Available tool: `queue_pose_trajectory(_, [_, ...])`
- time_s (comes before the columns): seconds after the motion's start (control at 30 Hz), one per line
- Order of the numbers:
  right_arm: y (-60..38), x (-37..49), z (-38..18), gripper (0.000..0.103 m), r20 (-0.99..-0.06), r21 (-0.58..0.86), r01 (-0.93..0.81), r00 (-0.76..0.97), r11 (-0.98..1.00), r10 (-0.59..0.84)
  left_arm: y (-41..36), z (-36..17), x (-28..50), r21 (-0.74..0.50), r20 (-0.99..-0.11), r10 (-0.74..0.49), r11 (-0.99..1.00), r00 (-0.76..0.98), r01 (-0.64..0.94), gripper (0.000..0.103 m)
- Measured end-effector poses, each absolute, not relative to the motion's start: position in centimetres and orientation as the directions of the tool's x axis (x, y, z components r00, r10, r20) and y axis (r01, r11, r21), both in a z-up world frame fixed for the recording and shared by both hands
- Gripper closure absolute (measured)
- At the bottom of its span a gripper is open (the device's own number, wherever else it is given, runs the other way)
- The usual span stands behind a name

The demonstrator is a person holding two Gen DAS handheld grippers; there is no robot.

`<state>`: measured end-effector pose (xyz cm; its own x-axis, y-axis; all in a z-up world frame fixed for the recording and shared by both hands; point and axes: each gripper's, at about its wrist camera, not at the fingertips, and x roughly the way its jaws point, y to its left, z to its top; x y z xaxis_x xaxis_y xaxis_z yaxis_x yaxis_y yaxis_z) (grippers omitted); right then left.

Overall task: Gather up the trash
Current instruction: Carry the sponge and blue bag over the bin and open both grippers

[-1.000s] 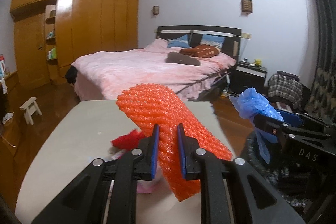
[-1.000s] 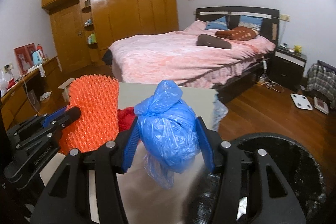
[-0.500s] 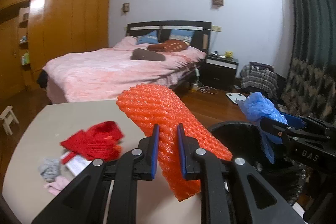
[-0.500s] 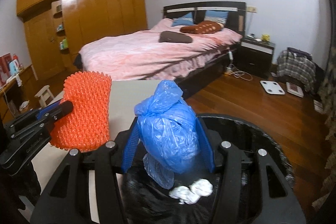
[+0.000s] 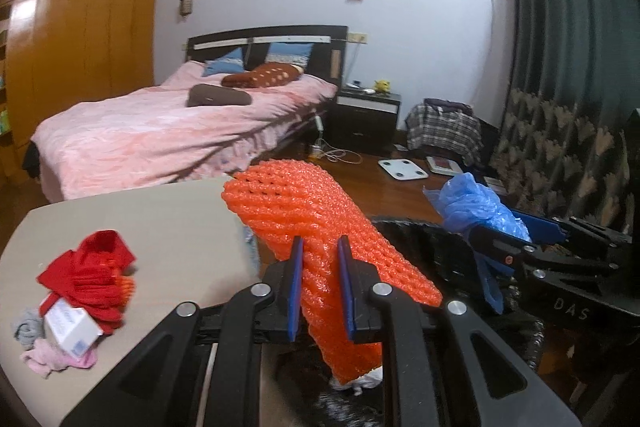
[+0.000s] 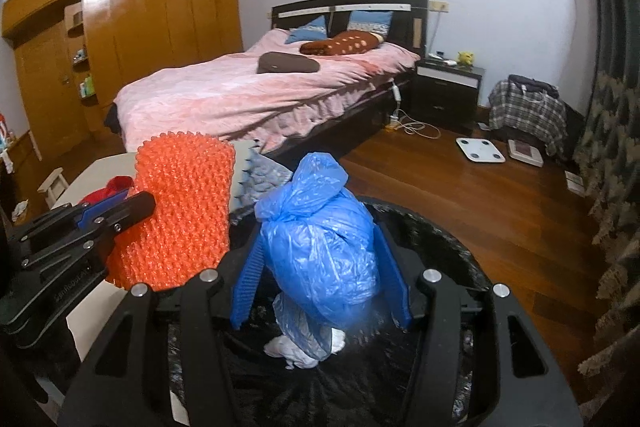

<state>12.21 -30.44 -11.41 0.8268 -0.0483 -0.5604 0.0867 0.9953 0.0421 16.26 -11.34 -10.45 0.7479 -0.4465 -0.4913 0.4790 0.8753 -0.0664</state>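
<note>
My left gripper [image 5: 320,289] is shut on an orange foam net sleeve [image 5: 320,223], held above the near edge of a black-lined trash bin [image 5: 424,239]. My right gripper [image 6: 320,283] is shut on a knotted blue plastic bag [image 6: 320,251], held over the open bin [image 6: 452,251]. White crumpled tissue [image 6: 300,347] lies inside the bin. The sleeve also shows in the right wrist view [image 6: 180,211], left of the bag. The bag also shows in the left wrist view [image 5: 476,207], right of the sleeve.
A beige table [image 5: 160,227] at left carries a red cloth [image 5: 92,275], a small white box [image 5: 70,323] and grey and pink scraps [image 5: 48,359]. A pink bed [image 6: 248,95], a nightstand [image 6: 448,91] and a floor scale [image 6: 480,149] stand beyond on the wooden floor.
Both grippers swung right from over the table to over the bin, still holding the orange sleeve and the blue bag. The table's clutter now lies to the left.
</note>
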Motion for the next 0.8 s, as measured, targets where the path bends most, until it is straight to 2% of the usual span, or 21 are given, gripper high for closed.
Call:
queue_pose_trajectory(0.07, [-30.9,12.0,-11.7,0.044,-0.564,0.036,0.112,0.823,0.993,-0.072,-12.1,-10.8,16.3,-0.074,-0.505,-0.466,0.862,0.726,0.501,0.079])
queue_pose_trajectory(0.1, [-31.0,12.0,-11.9,0.042,-0.568,0.034,0.121,0.819,0.992,-0.08,-12.2,-11.0,16.3,-0.084,-0.512,-0.478,0.855,0.714,0.512,0.07])
queue_pose_trajectory(0.17, [-31.3,11.8,-12.1,0.032,-0.568,0.03,0.14,0.817,0.99,-0.098,-12.1,-11.1,16.5,-0.098,-0.517,-0.49,0.849,0.702,0.52,0.057])
queue_pose_trajectory(0.2, [-31.4,11.6,-12.2,0.03,-0.565,0.028,0.148,0.818,0.989,-0.107,-11.9,-11.2,16.5,-0.098,-0.517,-0.487,0.851,0.704,0.516,0.053])
queue_pose_trajectory(0.27, [-31.5,11.4,-12.2,0.018,-0.558,0.021,0.162,0.821,0.987,-0.123,-11.4,-11.3,16.6,-0.09,-0.52,-0.472,0.859,0.712,0.504,0.05])
queue_pose_trajectory(0.37, [-31.4,11.1,-12.0,0.009,-0.541,0.015,0.173,0.83,0.985,-0.137,-10.0,-11.3,16.5,-0.071,-0.515,-0.436,0.88,0.738,0.47,0.035])
queue_pose_trajectory(0.5, [-31.3,11.6,-11.6,0.006,-0.541,0.034,0.168,0.832,0.985,-0.123,-7.7,-11.2,16.3,-0.041,-0.504,-0.376,0.91,0.777,0.413,0.021])
queue_pose_trajectory(0.6, [-30.4,12.2,-11.4,0.005,-0.542,0.037,0.145,0.834,0.989,-0.102,-5.9,-10.8,16.1,-0.024,-0.495,-0.333,0.928,0.803,0.371,0.015])
queue_pose_trajectory(0.8, [-26.7,13.5,-11.3,0.005,-0.549,0.042,0.068,0.835,0.997,-0.034,-1.5,-10.3,15.4,-0.006,-0.475,-0.248,0.96,0.844,0.279,0.01])
